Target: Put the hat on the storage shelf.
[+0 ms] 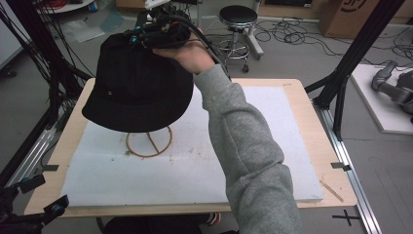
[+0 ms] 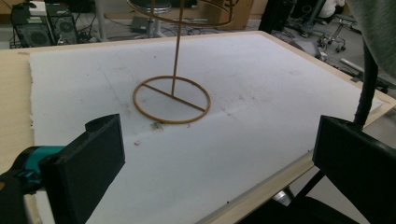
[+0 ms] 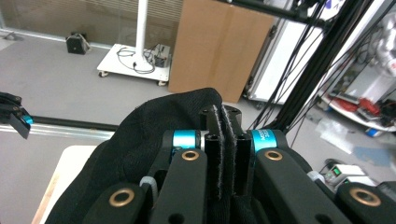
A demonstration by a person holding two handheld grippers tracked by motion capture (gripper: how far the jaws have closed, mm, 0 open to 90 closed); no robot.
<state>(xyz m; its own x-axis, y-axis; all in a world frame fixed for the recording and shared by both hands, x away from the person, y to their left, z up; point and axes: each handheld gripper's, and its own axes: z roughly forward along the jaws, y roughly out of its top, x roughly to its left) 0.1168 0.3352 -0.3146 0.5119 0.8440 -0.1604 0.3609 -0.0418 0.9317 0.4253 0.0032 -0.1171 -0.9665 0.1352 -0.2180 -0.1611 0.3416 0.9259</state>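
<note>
While clamped hand-held gripper (image 3: 223,140) pinches hat (image 1: 139,87), stand (image 2: 172,99) stays bare.

A black swivel stool (image 1: 238,17) stands beyond the wooden table (image 1: 73,131), near a cardboard box (image 1: 358,17).

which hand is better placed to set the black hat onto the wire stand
Right, most likely. The right claw is shut on the black hat and holds it up over the wire stand. The left claw is open, holds nothing and sits low at the near table edge.
</note>
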